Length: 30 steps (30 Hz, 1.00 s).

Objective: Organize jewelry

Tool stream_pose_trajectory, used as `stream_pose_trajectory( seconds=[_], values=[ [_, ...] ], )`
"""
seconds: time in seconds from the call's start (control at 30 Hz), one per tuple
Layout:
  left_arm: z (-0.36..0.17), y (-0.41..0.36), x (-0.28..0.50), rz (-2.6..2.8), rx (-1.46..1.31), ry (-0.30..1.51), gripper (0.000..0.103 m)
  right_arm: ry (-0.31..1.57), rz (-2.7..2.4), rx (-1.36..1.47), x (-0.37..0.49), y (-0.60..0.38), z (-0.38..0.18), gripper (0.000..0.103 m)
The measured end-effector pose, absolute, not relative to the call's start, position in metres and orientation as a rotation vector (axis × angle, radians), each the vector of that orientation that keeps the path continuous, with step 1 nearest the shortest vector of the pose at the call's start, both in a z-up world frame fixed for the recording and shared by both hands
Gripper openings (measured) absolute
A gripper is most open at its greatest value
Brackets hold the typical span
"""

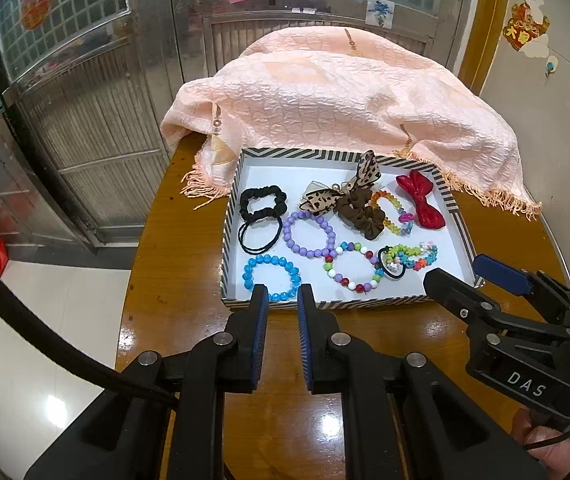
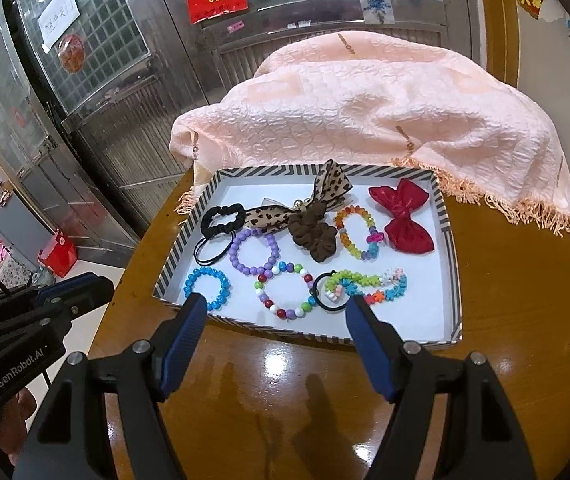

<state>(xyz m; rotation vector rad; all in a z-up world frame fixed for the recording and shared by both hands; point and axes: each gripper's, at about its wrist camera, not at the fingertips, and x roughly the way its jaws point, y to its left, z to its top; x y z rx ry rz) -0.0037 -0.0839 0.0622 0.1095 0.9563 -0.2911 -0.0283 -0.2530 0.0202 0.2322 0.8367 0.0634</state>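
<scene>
Seen from the left wrist: left gripper (image 1: 281, 300) hovering over the wooden table (image 1: 173, 280) at the near rim of the striped tray (image 1: 451, 200), jaws parted by a narrow gap with nothing between them. Directly ahead, inside the tray's near left corner, the blue bead bracelet (image 1: 272, 277); beside it the purple bead bracelet (image 1: 310, 234), the multicolour bead bracelet (image 1: 352, 266) and a black hair tie (image 1: 390, 265). Likely light, hard and slick, prone to rolling off flat pads on elastic cord; best pinched across one side of the ring, a single bead row between the pads. Behind, the black scrunchie (image 1: 263, 202), brown scrunchie (image 1: 360, 212) and red bow (image 1: 421, 199): soft, compressible, easy to nip anywhere on the fabric. Right gripper (image 1: 467, 276) in from the right edge, "DAS" printed on its housing. Seen from the right wrist: right gripper (image 2: 276, 318) held wide, empty, fingertips straddling the tray's near edge (image 2: 325, 336) in front of the multicolour bracelet (image 2: 285, 290) and the flower-bead bracelet (image 2: 373, 287), the latter probably knobbly and easier to grip. Left gripper (image 2: 73, 292) low at the left, "GenRobot.AI" on its body. On the metal door (image 2: 125, 80) a red paper with gold characters and a white handwritten note, both too distorted to read reliably.
</scene>
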Motion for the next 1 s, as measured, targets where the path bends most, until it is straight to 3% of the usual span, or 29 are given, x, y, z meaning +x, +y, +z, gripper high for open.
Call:
stream_pose_trajectory(
  seconds=[1.0],
  values=[
    [0.0613, -0.0878, -0.0002, -0.303, 0.119, 0.945, 0.013, 0.857, 0.056, 0.245, -0.0254, -0.2599, 0.0148, 0.075]
  ],
)
